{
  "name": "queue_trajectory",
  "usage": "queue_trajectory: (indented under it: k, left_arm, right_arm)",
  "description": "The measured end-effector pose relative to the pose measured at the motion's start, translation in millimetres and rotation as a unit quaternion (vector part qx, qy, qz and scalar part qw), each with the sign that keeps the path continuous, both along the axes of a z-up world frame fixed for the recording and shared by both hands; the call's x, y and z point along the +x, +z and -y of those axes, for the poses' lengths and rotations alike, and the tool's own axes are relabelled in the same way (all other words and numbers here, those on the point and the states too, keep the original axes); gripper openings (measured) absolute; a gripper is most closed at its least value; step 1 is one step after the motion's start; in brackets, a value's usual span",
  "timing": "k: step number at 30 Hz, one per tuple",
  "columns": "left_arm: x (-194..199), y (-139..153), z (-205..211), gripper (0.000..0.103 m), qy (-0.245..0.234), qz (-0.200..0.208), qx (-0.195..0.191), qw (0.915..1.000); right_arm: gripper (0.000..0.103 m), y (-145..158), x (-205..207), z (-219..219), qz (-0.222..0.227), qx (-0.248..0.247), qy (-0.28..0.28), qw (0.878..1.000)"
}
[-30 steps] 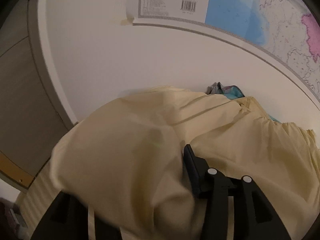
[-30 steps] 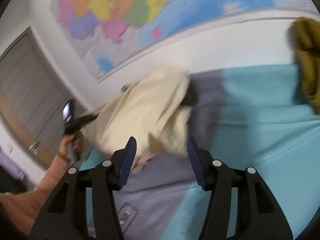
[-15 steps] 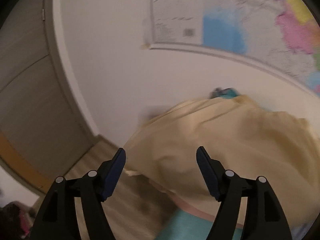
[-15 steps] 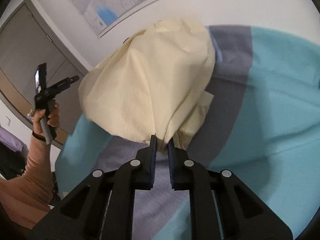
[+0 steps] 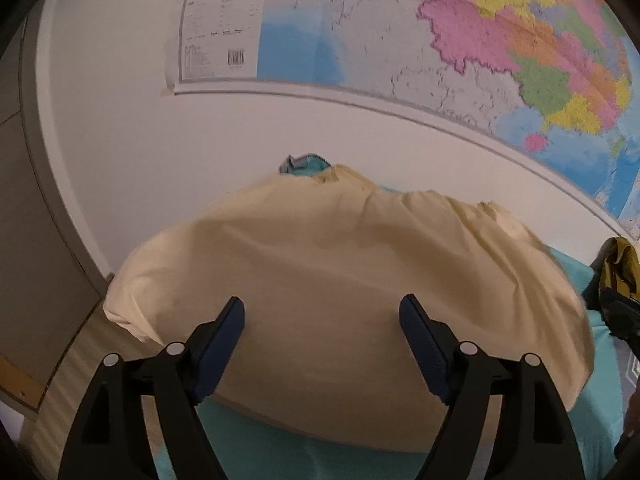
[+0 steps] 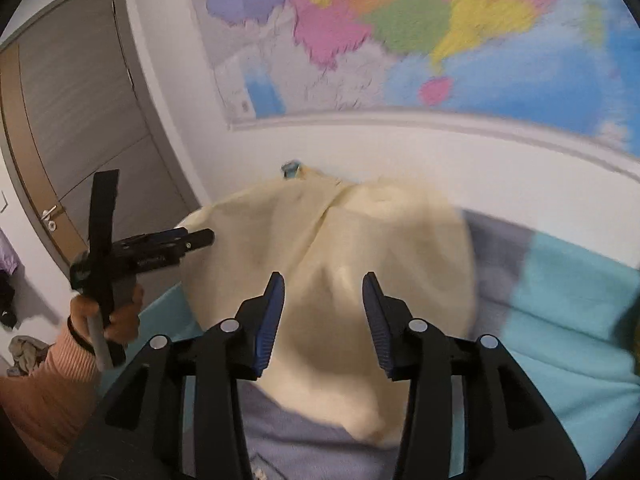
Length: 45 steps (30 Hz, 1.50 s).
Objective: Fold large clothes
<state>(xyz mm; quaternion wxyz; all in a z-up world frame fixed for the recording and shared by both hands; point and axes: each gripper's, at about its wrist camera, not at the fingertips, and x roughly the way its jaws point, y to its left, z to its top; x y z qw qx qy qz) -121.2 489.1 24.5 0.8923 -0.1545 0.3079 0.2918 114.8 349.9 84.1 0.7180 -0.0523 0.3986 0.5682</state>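
A large pale yellow garment (image 5: pixel 340 288) lies heaped on the teal and grey bed cover (image 5: pixel 600 400), against the wall. It also shows in the right wrist view (image 6: pixel 352 260). My left gripper (image 5: pixel 322 320) is open and empty, just in front of the heap. My right gripper (image 6: pixel 323 300) is open and empty, above the near side of the heap. The left gripper (image 6: pixel 200 237) shows in the right wrist view too, held in a hand at the left, beside the heap's edge.
A coloured wall map (image 5: pixel 480 40) hangs above the bed. A grey door (image 6: pixel 80 120) stands at the left. A mustard-coloured cloth (image 5: pixel 620 264) lies at the right on the bed. The wooden floor (image 5: pixel 72 360) shows left of the bed.
The left gripper let go of the yellow garment and drew back. The right gripper shut on the garment's edge, then opened and released it. The garment has settled on the bed.
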Motion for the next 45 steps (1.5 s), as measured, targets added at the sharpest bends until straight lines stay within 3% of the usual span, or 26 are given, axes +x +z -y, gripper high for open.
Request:
queue_trajectory:
  k: [4, 8, 16, 21, 24, 29, 36, 42, 45]
  left_arm:
    - [10.8, -8.7, 9.3, 0.081, 0.009, -0.027, 0.042, 0.9987]
    - [7.0, -4.5, 17.1, 0.081, 0.009, -0.029, 0.046, 0.9985]
    - [3.1, 13.8, 56.3, 0.081, -0.016, -0.013, 0.077, 0.9968]
    - [9.8, -0.7, 64.8, 0.084, -0.031, -0.035, 0.053, 0.9975]
    - [10.9, -8.6, 67.1, 0.085, -0.025, -0.050, 0.052, 0.9971]
    - [-12.8, 2.1, 79.8, 0.088, -0.028, -0.023, 0.048, 0.9982]
    - [-52.6, 9.8, 114.8, 0.096, -0.014, 0.008, 0.071, 0.9974]
    - [-63.0, 1.8, 132.9, 0.096, -0.011, 0.016, 0.030, 0.9994]
    - [-66.7, -1.1, 141.3, 0.096, -0.007, 0.021, 0.020, 0.9996]
  right_arm:
    - [0.037, -41.0, 0.3, -20.7, -0.017, -0.042, 0.009, 0.999]
    - [0.037, -64.6, 7.6, -15.0, -0.061, -0.046, 0.007, 0.997]
    - [0.041, -35.5, -13.3, -0.2, -0.026, -0.023, 0.010, 0.999]
    - [0.046, -35.9, -36.4, 1.2, 0.010, -0.036, 0.023, 0.999]
    - [0.048, -46.8, -39.4, 0.8, -0.001, -0.051, 0.026, 0.998]
    - [0.050, -43.0, -41.6, 11.9, -0.010, -0.030, 0.019, 0.999]
    - [0.064, -29.0, -64.3, 39.1, 0.024, -0.014, 0.008, 1.000]
    - [0.085, -22.7, -80.5, 58.7, 0.041, -0.013, -0.007, 0.999]
    - [0.087, -22.5, -86.2, 68.4, 0.045, -0.015, -0.012, 0.999]
